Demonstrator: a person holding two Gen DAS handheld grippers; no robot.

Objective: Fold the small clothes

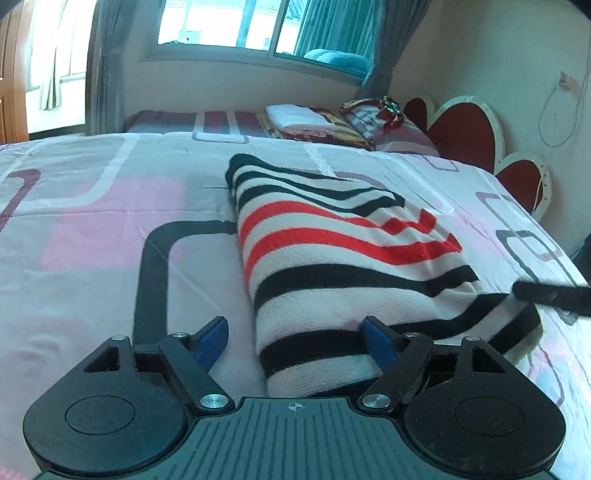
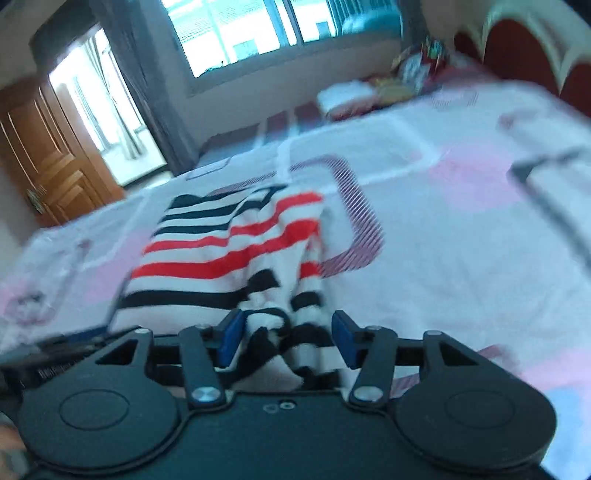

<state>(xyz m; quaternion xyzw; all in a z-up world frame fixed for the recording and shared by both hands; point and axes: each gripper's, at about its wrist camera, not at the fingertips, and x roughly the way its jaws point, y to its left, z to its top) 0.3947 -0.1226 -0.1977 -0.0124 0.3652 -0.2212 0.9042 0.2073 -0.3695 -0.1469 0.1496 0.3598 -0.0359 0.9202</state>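
Note:
A knitted garment (image 1: pixel 351 251) with black, red and white stripes lies folded on the pink patterned bed sheet (image 1: pixel 92 221). My left gripper (image 1: pixel 295 341) stands open over its near left corner. The left blue pad is over bare sheet and the right one rests against the cloth. In the right wrist view the garment (image 2: pixel 207 258) is blurred, and its near right edge is bunched up between the fingers of my right gripper (image 2: pixel 288 338). Those jaws stand apart, with a small gap beside the right pad. A black part of the right gripper (image 1: pixel 550 295) reaches in over the garment's right side.
A stack of folded clothes (image 1: pixel 310 122) and a patterned bundle (image 1: pixel 373 110) lie at the far end of the bed. A red heart-shaped headboard (image 1: pixel 461 129) runs along the right. A window (image 1: pixel 229 22) is behind and a wooden door (image 2: pixel 48 155) stands far left.

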